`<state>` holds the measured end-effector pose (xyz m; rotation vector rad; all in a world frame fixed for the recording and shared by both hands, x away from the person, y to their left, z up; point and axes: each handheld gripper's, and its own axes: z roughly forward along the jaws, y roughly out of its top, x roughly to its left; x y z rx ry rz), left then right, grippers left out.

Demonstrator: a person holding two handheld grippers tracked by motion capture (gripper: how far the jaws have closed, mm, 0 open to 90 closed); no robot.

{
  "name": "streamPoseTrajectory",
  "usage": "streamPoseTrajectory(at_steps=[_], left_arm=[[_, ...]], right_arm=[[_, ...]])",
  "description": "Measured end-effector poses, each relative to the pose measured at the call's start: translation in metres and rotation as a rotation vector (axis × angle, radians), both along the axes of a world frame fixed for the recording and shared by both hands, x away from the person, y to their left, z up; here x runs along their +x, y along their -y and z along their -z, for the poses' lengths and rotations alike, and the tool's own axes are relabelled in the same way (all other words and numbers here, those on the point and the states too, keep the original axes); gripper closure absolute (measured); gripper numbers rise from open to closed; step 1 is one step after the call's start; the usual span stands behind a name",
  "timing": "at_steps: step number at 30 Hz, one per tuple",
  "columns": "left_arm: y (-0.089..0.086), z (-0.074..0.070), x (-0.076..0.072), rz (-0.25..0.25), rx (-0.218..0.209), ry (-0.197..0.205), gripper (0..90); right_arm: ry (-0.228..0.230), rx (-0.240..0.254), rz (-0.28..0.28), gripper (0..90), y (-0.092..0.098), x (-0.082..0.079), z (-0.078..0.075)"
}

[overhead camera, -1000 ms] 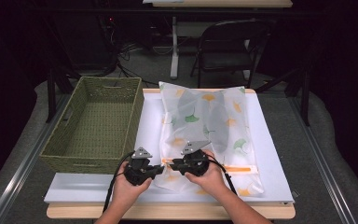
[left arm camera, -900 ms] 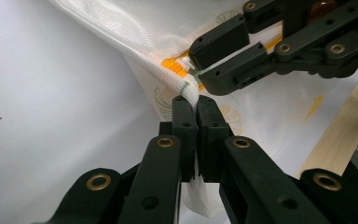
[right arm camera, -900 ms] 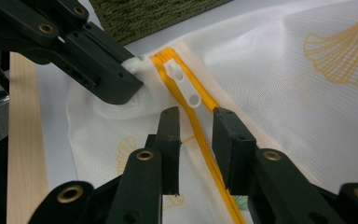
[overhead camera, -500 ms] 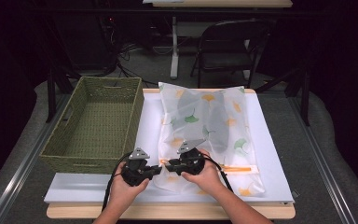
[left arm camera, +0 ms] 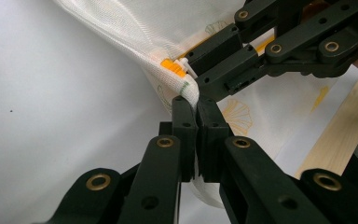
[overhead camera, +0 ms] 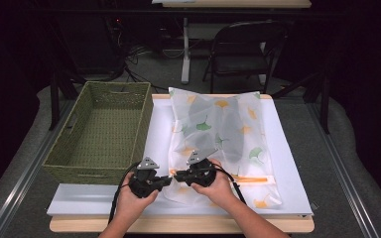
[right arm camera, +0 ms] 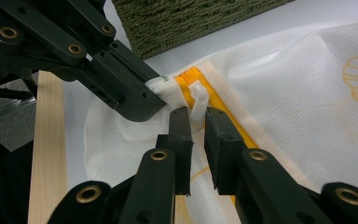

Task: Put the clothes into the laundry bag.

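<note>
Woven green straw makes the basket [overhead camera: 99, 131], a deep rectangle with a handle slot in its far wall, standing on the left part of the counter [overhead camera: 178, 225]. The counter has a pale wood edge and carries a smooth white board [overhead camera: 290, 163]. Just right of the basket lies the bag [overhead camera: 223, 134], a flat pouch of fine white mesh with printed leaves in yellow and green; two dark, long shapes show through it, but I cannot tell what they are. An orange zipper [overhead camera: 250, 179] runs along the near end of the bag.

The left claw [overhead camera: 167, 179], black and made of bolted links, is at the near left corner of the bag. In the left gripper view its jaws are pressed together on a fold of the mesh [left arm camera: 186, 91], which is bunched and lifted from the board. The right claw [overhead camera: 177, 175] points at it from the right, tips nearly touching. In the right gripper view its jaws stand around the white plastic pull [right arm camera: 198, 103] of the zipper, a small flat tab that rises at the end of the orange tape [right arm camera: 191, 77]. A narrow gap shows between the jaws lower down, and I cannot tell if they really pinch the pull.
</note>
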<state>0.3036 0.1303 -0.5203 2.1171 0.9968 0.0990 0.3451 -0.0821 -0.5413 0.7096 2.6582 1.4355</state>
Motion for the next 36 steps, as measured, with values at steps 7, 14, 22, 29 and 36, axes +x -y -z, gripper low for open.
streamPoseTrajectory(at_steps=[7,14,22,29,36], left_arm=[[-0.0001,0.0010,0.0005,0.002,0.005,0.003,87.4],[-0.0003,0.0019,0.0004,-0.002,-0.001,-0.006,87.2],[-0.0036,0.0027,0.0029,-0.028,-0.016,-0.015,76.6],[-0.0044,-0.0001,0.0049,-0.040,-0.005,0.007,72.7],[-0.0032,-0.0011,0.0053,-0.051,-0.007,0.013,81.9]], right_arm=[[0.002,0.006,0.003,80.6,0.0007,0.0009,-0.0004],[0.034,-0.015,0.011,83.7,0.0015,-0.0003,-0.0019],[0.051,-0.029,0.004,84.1,0.0002,-0.0037,-0.0040],[0.051,-0.037,-0.003,84.2,-0.0013,-0.0047,-0.0036],[0.048,-0.042,-0.004,84.2,-0.0020,-0.0048,-0.0025]])
